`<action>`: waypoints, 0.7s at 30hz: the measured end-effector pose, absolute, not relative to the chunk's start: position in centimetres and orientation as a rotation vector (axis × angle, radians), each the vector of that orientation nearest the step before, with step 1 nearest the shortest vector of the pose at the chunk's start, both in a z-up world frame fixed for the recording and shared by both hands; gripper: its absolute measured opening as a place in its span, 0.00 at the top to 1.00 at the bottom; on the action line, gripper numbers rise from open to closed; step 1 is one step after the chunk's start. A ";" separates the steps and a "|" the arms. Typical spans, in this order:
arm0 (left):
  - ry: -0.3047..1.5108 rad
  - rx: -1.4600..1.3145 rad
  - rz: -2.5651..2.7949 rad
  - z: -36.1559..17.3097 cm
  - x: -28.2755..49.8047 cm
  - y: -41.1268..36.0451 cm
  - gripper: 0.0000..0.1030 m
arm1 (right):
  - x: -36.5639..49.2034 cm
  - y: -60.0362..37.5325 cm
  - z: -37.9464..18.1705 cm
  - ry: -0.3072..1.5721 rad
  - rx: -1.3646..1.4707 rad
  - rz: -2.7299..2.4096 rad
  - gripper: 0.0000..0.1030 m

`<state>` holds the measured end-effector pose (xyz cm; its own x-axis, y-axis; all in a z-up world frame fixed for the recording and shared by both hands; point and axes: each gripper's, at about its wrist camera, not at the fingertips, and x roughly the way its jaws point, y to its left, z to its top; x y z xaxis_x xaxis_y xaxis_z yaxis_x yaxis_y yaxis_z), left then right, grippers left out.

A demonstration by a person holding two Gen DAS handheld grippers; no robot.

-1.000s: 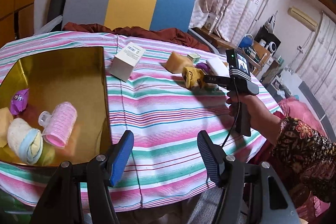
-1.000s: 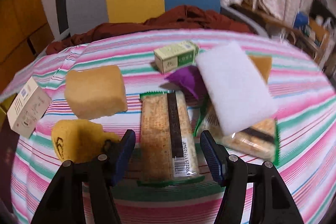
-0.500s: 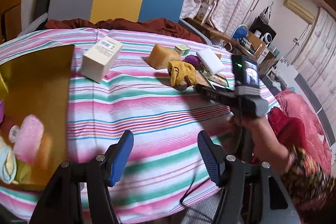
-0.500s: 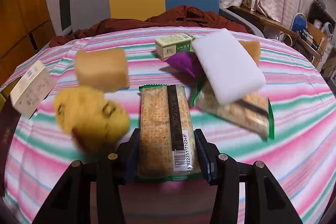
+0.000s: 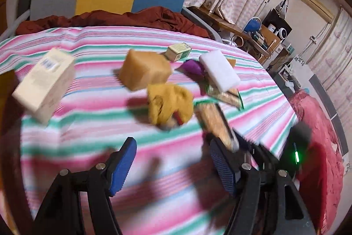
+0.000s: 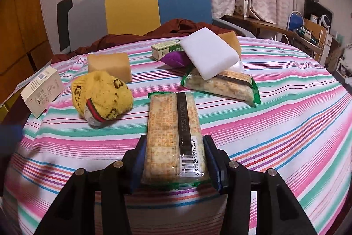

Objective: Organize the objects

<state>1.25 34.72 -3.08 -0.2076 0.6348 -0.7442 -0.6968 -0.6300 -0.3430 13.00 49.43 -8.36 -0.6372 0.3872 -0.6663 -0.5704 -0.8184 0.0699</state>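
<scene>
Striped counter [image 6: 275,116] by a curtained wall, scattered with small goods.
My right tongs [image 6: 175,160] pinch the cracker pack [image 6: 173,138] at the near edge; my left tongs [image 5: 173,166] hang spread, holding nothing, beside it.

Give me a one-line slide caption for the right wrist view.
Right tool shut on a cracker packet above the striped tablecloth, beside a yellow knit hat.

Now clamped by right gripper [image 6: 175,160]: cracker packet [image 6: 173,138], raised beside yellow hat [image 6: 102,97]; previously merely straddled.
</scene>
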 end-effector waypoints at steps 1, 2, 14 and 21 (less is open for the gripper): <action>0.091 -1.156 1.939 -3.4 0.8 35.9 0.24 | 13.1 49.4 -8.4 0.379 -0.888 2.416 0.51; 0.093 -1.159 1.936 -3.6 0.5 36.7 0.20 | 13.1 49.5 -8.4 0.382 -0.885 2.418 0.51; 0.266 -1.069 1.972 -6.7 -1.1 40.9 0.46 | 13.2 49.7 -8.8 0.396 -0.859 2.430 0.51; 0.170 -1.051 1.963 -7.4 -1.2 38.5 0.53 | 13.2 49.7 -8.8 0.390 -0.856 2.429 0.51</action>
